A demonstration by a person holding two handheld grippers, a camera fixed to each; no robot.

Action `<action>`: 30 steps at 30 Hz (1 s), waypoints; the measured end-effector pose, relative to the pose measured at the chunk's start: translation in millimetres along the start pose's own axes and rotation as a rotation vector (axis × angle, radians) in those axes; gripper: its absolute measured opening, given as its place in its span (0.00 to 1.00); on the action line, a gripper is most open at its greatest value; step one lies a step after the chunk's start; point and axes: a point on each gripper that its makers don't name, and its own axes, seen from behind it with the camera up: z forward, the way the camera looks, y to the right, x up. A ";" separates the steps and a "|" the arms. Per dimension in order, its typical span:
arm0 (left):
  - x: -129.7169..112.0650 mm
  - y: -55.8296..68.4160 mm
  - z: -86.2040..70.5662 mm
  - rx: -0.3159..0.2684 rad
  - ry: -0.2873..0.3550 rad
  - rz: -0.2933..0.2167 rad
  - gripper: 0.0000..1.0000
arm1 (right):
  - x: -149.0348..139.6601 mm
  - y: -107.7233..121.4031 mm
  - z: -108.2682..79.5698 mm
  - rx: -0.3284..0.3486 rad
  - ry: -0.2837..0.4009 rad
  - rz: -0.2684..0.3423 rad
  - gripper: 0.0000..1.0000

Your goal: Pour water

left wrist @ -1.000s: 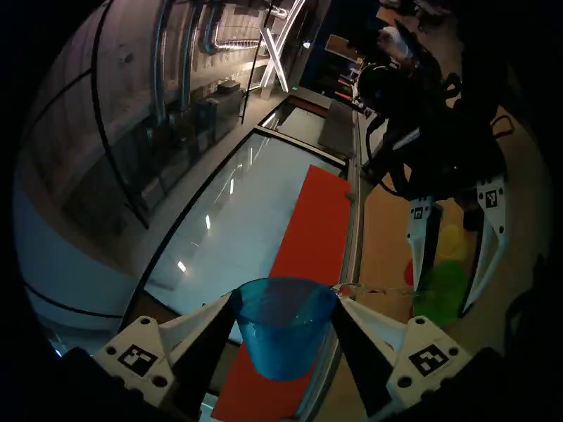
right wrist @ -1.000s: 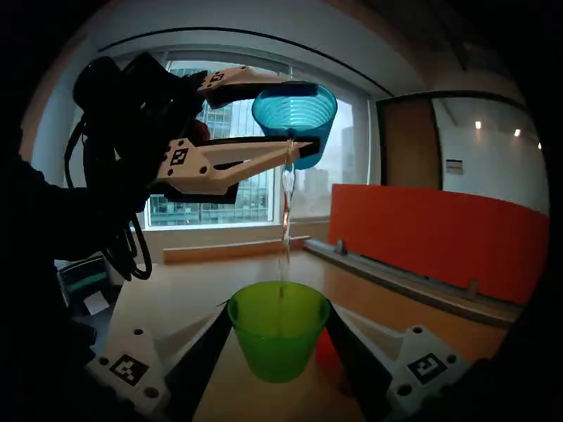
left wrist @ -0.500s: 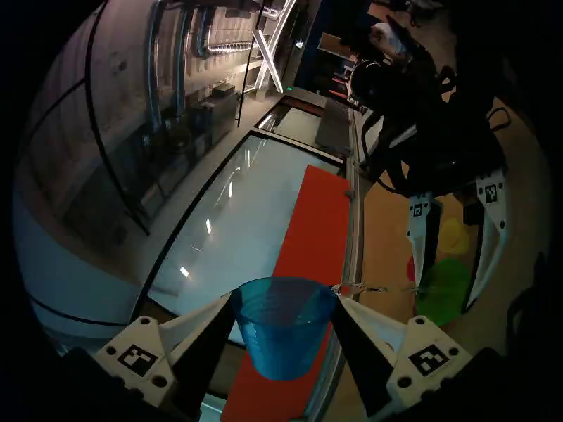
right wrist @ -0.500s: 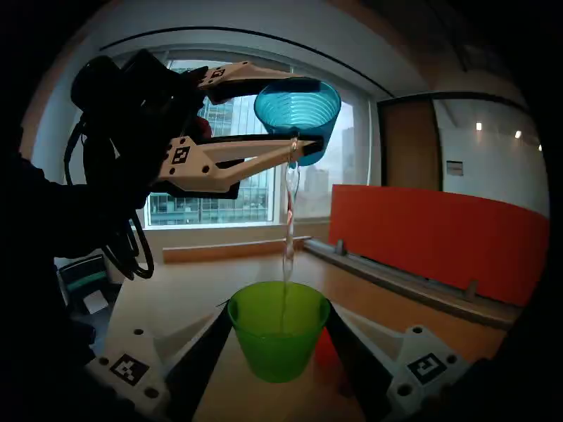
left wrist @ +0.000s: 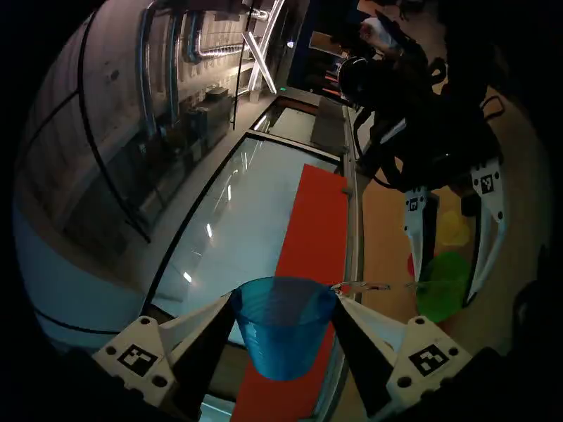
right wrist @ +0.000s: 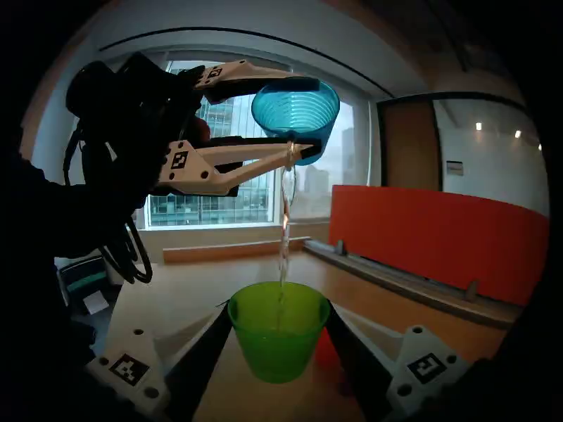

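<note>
Pouring at twelve o'clock, one blue plastic cup [right wrist: 292, 109] is clamped by the left gripper [right wrist: 313, 116]; one green plastic cup [right wrist: 278, 344] by the right gripper [right wrist: 278, 316], over a wooden table [right wrist: 183, 295].

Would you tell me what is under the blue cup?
A water stream falls from the blue cup into the green cup in the right gripper. The table below it is hidden.

Office: wide window [right wrist: 211, 211] onto high-rises, red desk partition [right wrist: 436, 232], long wooden desk [right wrist: 176, 295].
</note>
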 end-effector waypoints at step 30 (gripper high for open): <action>7.5 3.2 -1.1 0.001 0.003 0.115 0.89 | 3.8 -1.3 0.3 0.000 0.011 -0.005 0.92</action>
